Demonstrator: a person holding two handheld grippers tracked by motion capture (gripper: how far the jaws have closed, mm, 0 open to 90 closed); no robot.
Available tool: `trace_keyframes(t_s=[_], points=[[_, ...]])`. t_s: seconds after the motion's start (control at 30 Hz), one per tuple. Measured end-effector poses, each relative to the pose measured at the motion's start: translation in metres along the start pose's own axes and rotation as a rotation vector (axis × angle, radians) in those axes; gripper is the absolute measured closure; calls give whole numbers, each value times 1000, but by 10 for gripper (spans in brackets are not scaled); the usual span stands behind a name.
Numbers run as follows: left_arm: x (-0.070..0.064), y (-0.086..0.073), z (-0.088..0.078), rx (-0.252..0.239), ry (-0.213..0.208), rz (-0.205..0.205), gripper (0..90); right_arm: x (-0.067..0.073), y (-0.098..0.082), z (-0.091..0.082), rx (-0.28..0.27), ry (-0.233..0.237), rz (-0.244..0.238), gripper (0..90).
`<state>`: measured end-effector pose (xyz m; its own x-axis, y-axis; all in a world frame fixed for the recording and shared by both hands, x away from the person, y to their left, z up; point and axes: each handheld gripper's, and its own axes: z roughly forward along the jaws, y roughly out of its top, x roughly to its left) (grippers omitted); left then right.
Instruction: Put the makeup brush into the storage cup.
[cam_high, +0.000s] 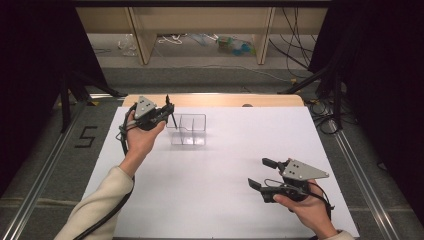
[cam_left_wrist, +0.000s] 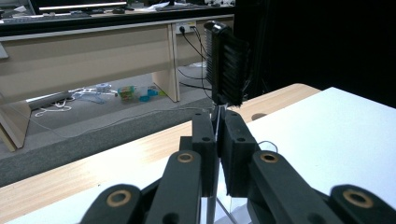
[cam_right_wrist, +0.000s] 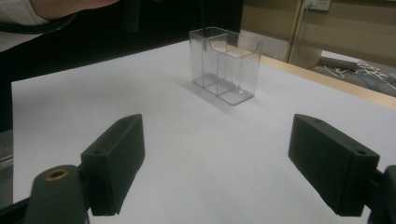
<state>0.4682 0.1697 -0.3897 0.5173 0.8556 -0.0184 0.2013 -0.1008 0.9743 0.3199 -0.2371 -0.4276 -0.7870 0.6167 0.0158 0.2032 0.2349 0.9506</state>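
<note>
The table top (cam_high: 220, 170) is plain white, with a pale wood strip (cam_high: 215, 100) along its 12 o'clock edge. The organiser box (cam_high: 189, 129) at 11 o'clock is clear and colourless, and the brush (cam_left_wrist: 227, 63) has a black head and black bristles. Both the left gripper (cam_high: 167, 111) and the right gripper (cam_high: 262, 173) are black with grey plates on top, and the sleeve (cam_high: 97, 207) at 7 o'clock is cream.

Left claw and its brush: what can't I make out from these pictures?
- Brush handle, left gripper view: a thin clear stem, hidden below the shut left claw.
- Brush tip versus clear holder, high view: too small to tell whether it is inside a compartment or just above.
- Holder's floor, right gripper view: glare leaves unclear whether anything lies inside.
- Right claw stands open, holding nothing.
</note>
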Motion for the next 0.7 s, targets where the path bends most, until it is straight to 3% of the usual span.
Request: trace_keyframes(t_s=[0.7], points=[[0,-6,3,16,-4,-1,849,0,0,0,1,1,0,197]])
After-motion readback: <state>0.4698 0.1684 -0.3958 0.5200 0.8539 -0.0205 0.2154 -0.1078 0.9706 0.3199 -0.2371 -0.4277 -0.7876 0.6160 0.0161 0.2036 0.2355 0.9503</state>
